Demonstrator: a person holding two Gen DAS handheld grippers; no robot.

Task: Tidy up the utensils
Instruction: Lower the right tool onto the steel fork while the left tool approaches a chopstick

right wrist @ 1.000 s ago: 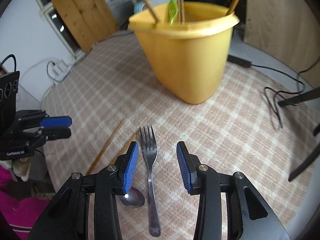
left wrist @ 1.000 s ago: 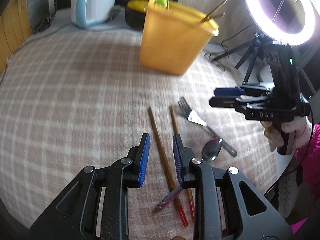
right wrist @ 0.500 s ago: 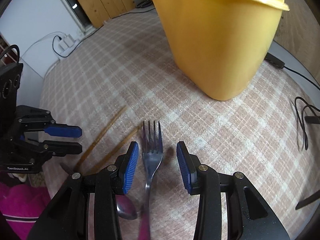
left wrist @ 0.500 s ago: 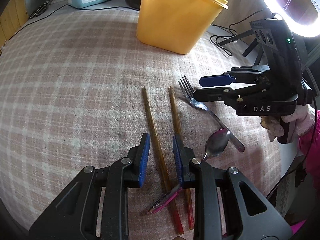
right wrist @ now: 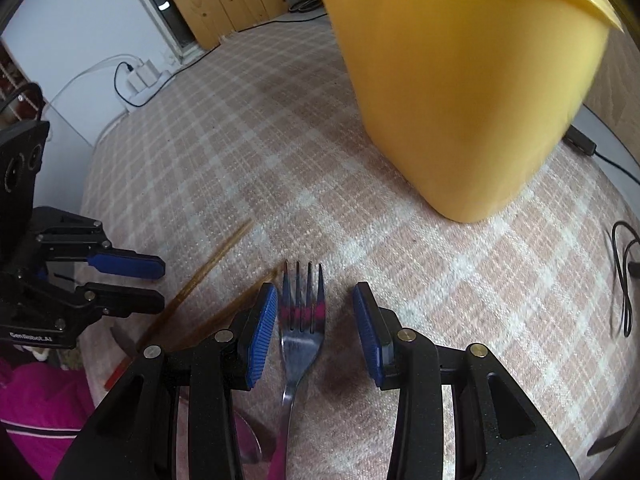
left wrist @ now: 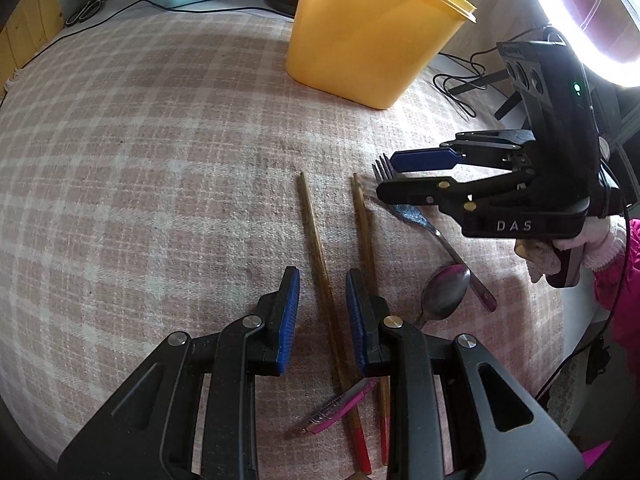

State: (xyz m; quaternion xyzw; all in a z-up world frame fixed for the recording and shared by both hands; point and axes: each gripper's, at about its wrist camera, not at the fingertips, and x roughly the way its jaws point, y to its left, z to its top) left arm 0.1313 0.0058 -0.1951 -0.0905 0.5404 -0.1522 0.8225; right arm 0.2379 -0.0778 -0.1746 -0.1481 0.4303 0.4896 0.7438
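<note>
Wooden chopsticks (left wrist: pixel 316 256) lay side by side on the checked cloth (left wrist: pixel 160 160); I set my left gripper (left wrist: pixel 322 316) part-open astride the nearer one—holding nothing, pads clear of it—so closing would pinch its shaft. My right gripper (right wrist: pixel 316 332), jaws wider and likewise empty, straddled the fork (right wrist: pixel 302 320) at its neck. The yellow tub (left wrist: pixel 368 32), already holding sticks, stood beyond both—presumably their destination.
</note>
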